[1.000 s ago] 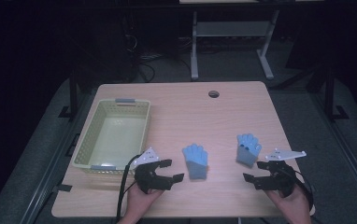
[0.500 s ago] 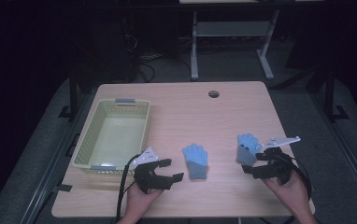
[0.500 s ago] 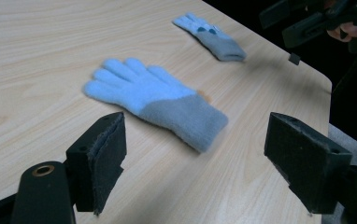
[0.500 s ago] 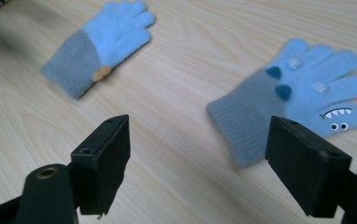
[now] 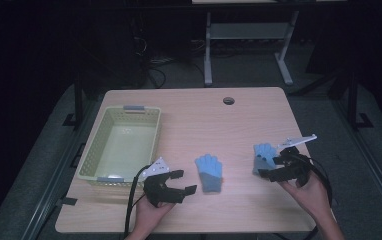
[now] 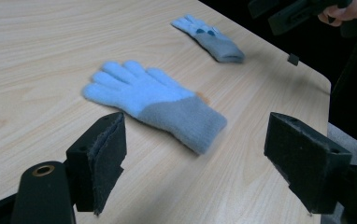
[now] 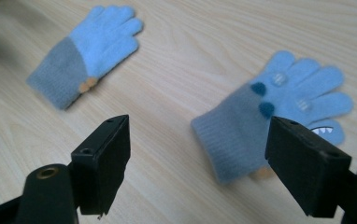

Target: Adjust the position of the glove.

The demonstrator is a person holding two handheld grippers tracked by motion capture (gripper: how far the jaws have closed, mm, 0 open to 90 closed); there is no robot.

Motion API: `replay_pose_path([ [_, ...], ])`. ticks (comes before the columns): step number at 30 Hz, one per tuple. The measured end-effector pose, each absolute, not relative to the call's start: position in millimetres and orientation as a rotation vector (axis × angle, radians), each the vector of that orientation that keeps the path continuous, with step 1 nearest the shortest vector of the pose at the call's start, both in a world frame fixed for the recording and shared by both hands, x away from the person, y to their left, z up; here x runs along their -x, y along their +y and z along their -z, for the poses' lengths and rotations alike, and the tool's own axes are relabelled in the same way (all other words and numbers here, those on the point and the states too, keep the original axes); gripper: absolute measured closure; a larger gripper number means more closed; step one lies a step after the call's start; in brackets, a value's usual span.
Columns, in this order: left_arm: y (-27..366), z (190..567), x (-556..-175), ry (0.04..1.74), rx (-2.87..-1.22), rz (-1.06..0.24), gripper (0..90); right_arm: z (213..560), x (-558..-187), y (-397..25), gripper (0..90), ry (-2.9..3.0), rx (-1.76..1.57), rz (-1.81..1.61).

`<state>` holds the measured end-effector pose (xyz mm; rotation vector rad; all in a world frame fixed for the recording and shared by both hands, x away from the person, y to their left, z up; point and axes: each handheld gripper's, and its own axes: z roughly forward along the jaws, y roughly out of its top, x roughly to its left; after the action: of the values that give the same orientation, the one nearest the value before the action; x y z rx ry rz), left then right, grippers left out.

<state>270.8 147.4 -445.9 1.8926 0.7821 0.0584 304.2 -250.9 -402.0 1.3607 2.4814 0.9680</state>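
Two small blue gloves with grey cuffs lie flat on the wooden table [image 5: 189, 115]. The plain one [image 5: 209, 173] [image 6: 153, 103] [image 7: 85, 52] rests near the front middle, just right of my left gripper [image 5: 178, 182] [image 6: 195, 161], which is open and empty. The other glove [image 5: 263, 158] [image 7: 274, 109] [image 6: 209, 36] has dark and pale dots on its back. My right gripper [image 5: 273, 166] [image 7: 197, 165] hovers at its cuff, open, its jaws apart and holding nothing.
A pale yellow plastic basket [image 5: 121, 145] with nothing in it stands at the table's left side, right behind my left hand [image 5: 149, 216]. A round cable hole [image 5: 228, 100] sits near the far edge. A metal frame [image 5: 244, 35] stands on the floor beyond the table.
My right gripper has moved forward and left toward the dotted glove's cuff. The left gripper and both gloves have stayed put.
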Motion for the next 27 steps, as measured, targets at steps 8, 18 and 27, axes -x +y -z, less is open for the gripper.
replay_pose_path([
  [8,147,446,-271,0.787,-1.881,-0.056,20.6,396,-318,-248,22.6,2.506,-1.362,-0.931],
  [18,146,447,-270,0.789,-1.891,-0.054,20.7,393,-340,-244,26.2,2.529,-1.369,-0.873],
  [27,145,447,-270,0.782,-1.899,-0.056,20.7,403,-356,-244,34.1,2.532,-1.417,-0.79],
])
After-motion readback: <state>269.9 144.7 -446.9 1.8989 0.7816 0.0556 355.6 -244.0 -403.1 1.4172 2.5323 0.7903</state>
